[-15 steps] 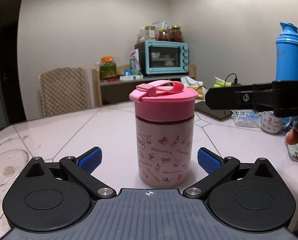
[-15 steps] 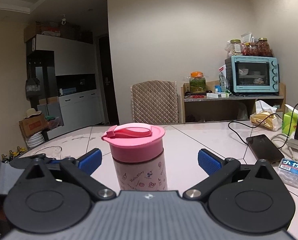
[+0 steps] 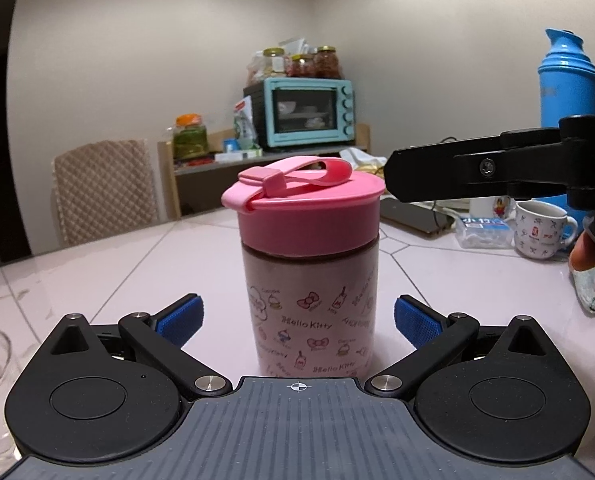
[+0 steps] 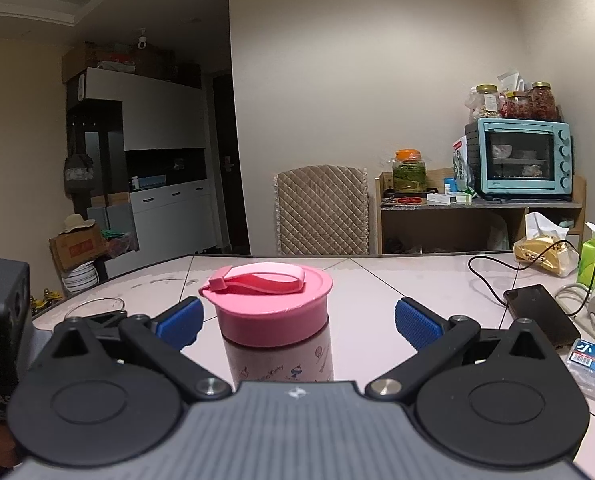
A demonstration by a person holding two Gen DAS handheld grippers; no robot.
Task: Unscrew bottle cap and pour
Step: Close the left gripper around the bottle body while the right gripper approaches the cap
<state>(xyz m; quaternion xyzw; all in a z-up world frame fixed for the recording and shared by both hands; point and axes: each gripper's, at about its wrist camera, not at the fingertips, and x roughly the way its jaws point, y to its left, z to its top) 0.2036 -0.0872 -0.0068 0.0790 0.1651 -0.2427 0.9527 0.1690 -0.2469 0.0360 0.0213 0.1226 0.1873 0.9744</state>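
A Hello Kitty bottle (image 3: 311,312) with a pink screw cap (image 3: 303,210) and loop strap stands upright on the white table. My left gripper (image 3: 299,318) is open, its blue pads on either side of the bottle's lower body, not touching. My right gripper (image 4: 299,318) is open at cap height (image 4: 271,302), its pads on either side of the cap with gaps. In the left wrist view one black finger (image 3: 469,170) of the right gripper reaches in from the right, close to the cap rim.
A glass bowl (image 4: 95,306) lies at the table's left. A white mug (image 3: 541,226), a tissue packet (image 3: 483,232) and a blue thermos (image 3: 569,92) stand at the right. A phone (image 4: 541,314) with cable lies nearby. A chair (image 4: 321,210) and an oven shelf stand behind.
Both grippers have moved a little closer to the bottle, and the right gripper sits slightly lower around the cap. Both stay open.
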